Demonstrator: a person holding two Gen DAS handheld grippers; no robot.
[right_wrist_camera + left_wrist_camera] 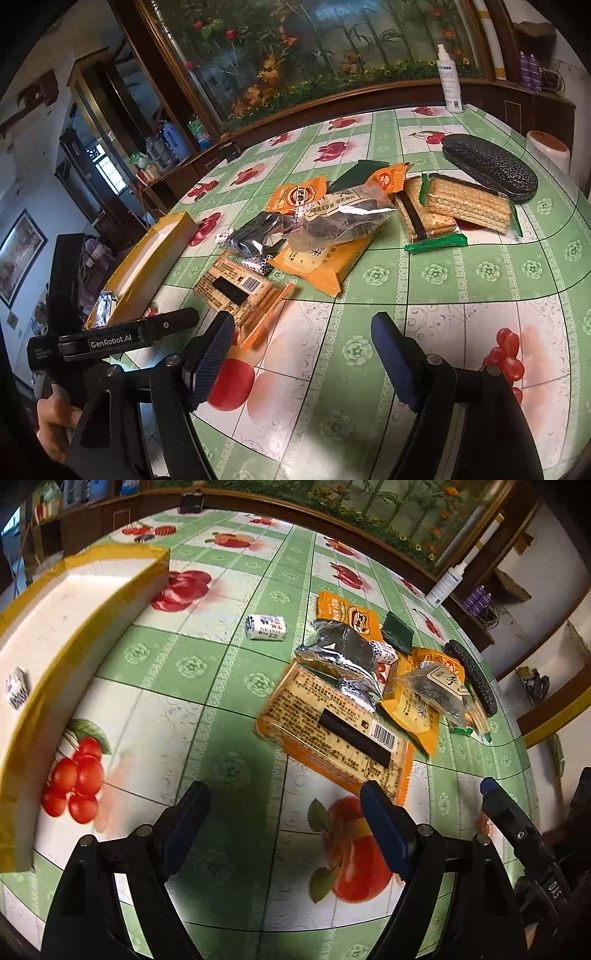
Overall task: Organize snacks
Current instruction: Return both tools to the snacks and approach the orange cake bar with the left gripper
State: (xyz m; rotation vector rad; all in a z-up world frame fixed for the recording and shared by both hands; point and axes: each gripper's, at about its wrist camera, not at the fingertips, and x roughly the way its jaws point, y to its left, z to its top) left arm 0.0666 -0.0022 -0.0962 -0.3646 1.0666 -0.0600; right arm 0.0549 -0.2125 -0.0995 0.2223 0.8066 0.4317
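Left wrist view: left gripper (284,805) jaws wide, holding nothing, above the tablecloth (207,686). Orange cracker pack (332,731) lies just ahead, at the near edge of the snack pile. Small blue-white candy (266,627) lies apart from it, toward the yellow-edged box (85,627).

Right wrist view: right gripper (303,343) jaws wide, empty. Cracker pack (240,291) just ahead-left; box (147,266) beyond it.

Both wrist views look down, close, sharing the snack pile (354,686) (295,236).

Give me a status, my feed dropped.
Left gripper open, empty. Right gripper open, empty. Snack pile on table, one candy in yellow box. Nothing blocking.
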